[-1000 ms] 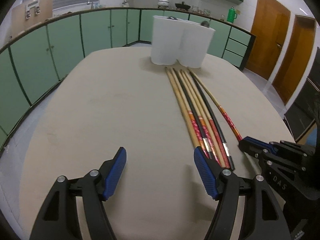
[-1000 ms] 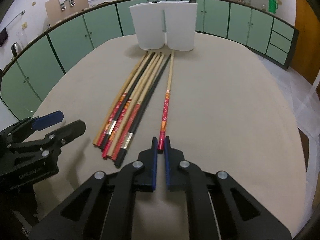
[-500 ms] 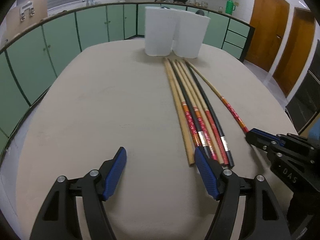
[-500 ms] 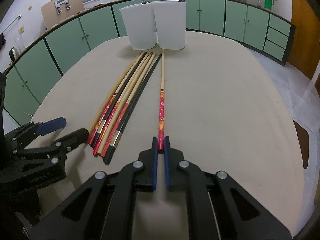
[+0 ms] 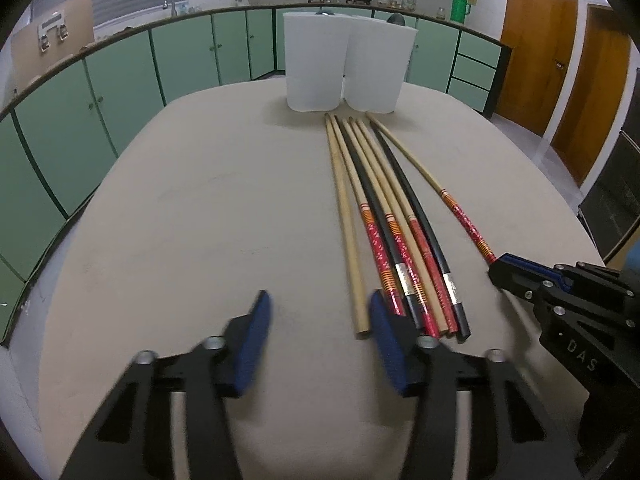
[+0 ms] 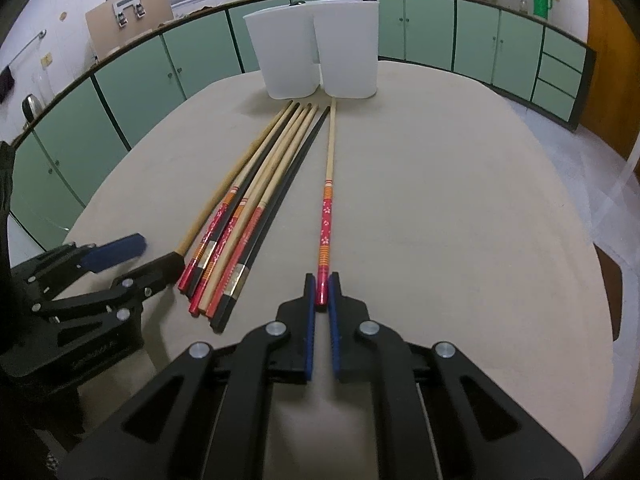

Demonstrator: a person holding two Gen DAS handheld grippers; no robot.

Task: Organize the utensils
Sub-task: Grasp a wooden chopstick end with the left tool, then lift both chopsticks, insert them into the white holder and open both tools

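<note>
- Right wrist view: the red-handled chopstick (image 6: 325, 216) is clamped at its near end by the right gripper (image 6: 322, 294), its long axis aimed far toward the white holders (image 6: 320, 52).
- The left gripper (image 5: 318, 320) is seen closing on nothing, left of the bundle (image 5: 400, 236).

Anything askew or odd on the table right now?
One red-ended chopstick lies apart from the chopstick bundle, its end clamped in the right gripper. The rest lie side by side; nothing looks spilled or damaged.

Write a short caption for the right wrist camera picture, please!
Right gripper pinches one red-ended chopstick, pulled apart from the bundle before the white holder.
</note>
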